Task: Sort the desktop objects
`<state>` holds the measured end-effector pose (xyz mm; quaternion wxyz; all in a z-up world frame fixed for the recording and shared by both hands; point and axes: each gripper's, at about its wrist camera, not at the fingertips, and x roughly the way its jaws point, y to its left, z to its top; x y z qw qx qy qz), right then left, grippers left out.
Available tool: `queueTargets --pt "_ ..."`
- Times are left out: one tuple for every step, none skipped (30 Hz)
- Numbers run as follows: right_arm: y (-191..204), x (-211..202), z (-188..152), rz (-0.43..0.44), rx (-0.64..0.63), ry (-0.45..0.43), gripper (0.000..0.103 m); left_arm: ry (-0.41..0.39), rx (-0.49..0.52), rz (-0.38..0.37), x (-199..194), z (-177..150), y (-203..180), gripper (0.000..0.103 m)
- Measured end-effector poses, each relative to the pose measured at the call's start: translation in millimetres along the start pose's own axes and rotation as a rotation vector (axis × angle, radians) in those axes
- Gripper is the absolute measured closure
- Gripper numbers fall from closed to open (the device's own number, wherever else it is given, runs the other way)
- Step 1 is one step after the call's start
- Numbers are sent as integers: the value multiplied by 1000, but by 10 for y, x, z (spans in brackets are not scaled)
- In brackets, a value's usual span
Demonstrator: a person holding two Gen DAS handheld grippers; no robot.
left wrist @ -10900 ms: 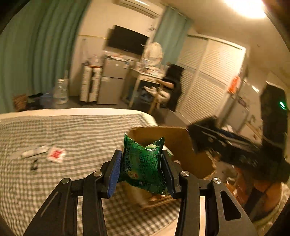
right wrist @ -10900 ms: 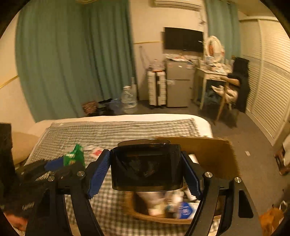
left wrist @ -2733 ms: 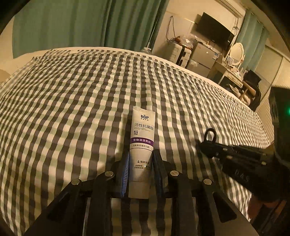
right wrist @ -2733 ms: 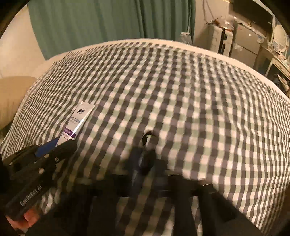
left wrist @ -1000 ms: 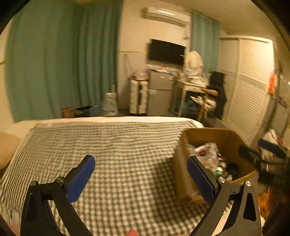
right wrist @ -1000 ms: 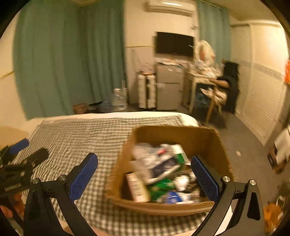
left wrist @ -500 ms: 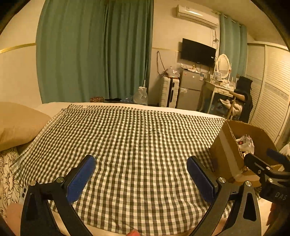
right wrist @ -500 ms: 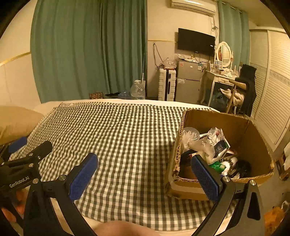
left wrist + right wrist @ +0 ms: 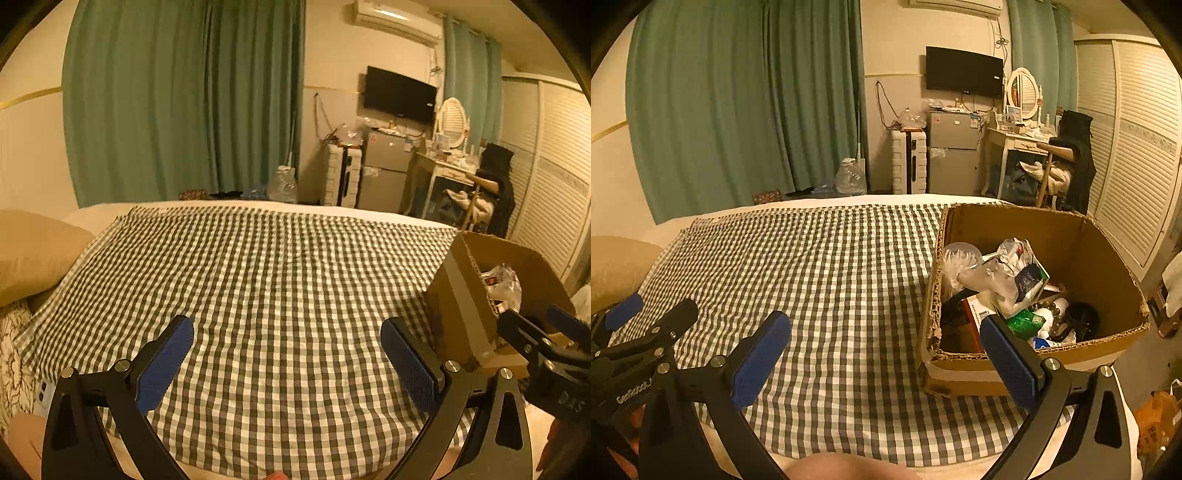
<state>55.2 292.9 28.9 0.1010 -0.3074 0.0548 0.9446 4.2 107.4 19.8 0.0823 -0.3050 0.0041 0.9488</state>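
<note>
Box (image 9: 1015, 229), brown corrugated cardboard, sits on the checked cloth (image 9: 280, 280) at your right. Only your right view looks into it: crumpled plastic bags (image 9: 1004, 266), a green packet (image 9: 1025, 321) and small items. Your left view catches just its corner. Your left tongs (image 9: 288, 360) and right tongs (image 9: 886, 356) are both spread wide, blue pads (image 9: 1008, 363) bare, the right pair just beside the box.
</note>
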Motion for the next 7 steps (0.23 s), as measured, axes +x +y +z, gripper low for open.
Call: queueTargets --pt "-2 2 -4 4 1 1 0 9 -6 -13 21 5 10 0" --pt "-6 8 -9 5 3 4 0 17 -13 -35 42 20 14 0" --pt "-2 14 -20 1 3 6 0 22 -18 -61 54 23 11 0" --pt "-2 17 -29 -2 3 7 0 22 -20 -88 57 27 2 0" --pt "-11 19 -39 -4 4 9 0 20 -23 -91 53 30 -9 0" --pt "-23 19 -46 -2 7 10 0 25 -17 -102 52 31 -24 0" --pt "-38 16 -49 0 10 12 0 26 -12 -110 44 26 -32 0"
